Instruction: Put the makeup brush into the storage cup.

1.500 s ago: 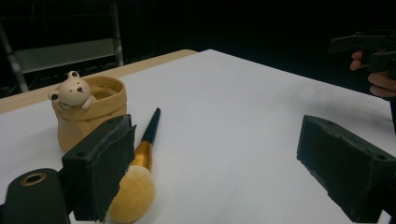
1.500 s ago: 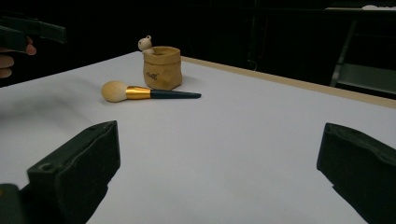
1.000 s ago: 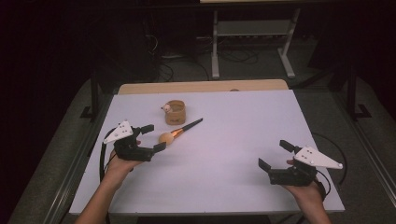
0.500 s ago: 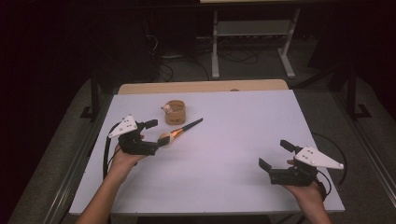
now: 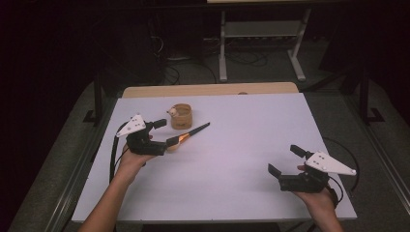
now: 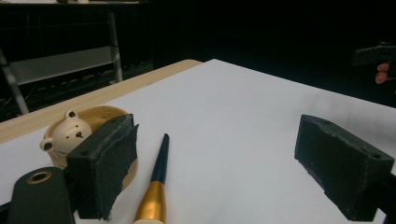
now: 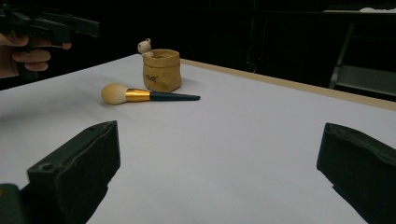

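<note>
A makeup brush point(image 5: 193, 132) with a dark handle, gold ferrule and pale head lies on the white table point(image 5: 241, 145), just in front of a small tan cup point(image 5: 181, 116). A little bear figure point(image 6: 67, 133) peeks out of the cup. My left gripper point(image 5: 166, 133) is open, raised a little, with its jaws either side of the brush's head end point(image 6: 156, 186), not touching it. The right gripper point(image 5: 285, 160) stays open and empty near the front right edge. From there the brush point(image 7: 144, 95), the cup point(image 7: 162, 70) and the left gripper point(image 7: 46, 25) show far off.
A wooden strip point(image 5: 208, 89) runs along the table's far edge. Beyond it the dark floor holds a metal stand point(image 5: 261, 43) and cables. Bare white tabletop spreads between the two grippers.
My left gripper has moved forward and right toward the brush head and cup. The right gripper, brush and cup have stayed put.
</note>
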{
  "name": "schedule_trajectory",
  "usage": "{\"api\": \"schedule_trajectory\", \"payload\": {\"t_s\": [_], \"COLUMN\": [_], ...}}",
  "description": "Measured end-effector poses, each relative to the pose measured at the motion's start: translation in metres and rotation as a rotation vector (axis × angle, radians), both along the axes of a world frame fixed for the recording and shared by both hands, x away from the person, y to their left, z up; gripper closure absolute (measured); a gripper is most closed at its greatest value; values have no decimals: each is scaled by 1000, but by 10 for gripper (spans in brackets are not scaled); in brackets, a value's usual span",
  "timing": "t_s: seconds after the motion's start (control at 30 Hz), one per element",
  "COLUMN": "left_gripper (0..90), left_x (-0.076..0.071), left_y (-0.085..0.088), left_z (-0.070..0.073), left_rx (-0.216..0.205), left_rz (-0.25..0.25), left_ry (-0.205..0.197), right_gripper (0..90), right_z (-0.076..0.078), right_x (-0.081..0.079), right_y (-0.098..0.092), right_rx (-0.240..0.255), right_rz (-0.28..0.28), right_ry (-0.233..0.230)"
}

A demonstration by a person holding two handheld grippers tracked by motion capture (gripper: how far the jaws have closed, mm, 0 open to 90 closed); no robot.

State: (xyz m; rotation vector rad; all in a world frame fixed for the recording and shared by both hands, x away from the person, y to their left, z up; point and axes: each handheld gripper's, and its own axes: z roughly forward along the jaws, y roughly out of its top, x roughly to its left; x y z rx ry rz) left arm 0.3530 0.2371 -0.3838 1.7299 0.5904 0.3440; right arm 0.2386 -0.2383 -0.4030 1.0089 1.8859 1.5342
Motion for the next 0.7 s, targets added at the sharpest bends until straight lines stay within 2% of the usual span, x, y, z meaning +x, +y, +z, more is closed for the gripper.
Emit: {"api": "schedule_trajectory", "payload": {"t_s": [0.37, 0.7], "left_gripper": [127, 128], "left_x": [7, 13], "left_y": [-6, -11], "left_z": [2, 6], "left_rx": [-10, -2], "left_rz": [-9, -20], "left_ry": [-8, -10], "right_gripper": [0, 0], "right_z": [0, 0], "right_x": [0, 0], "right_y": [0, 0], "right_rx": [0, 1], "right_rz": [-1, 0], "right_ry": [-1, -1]}}
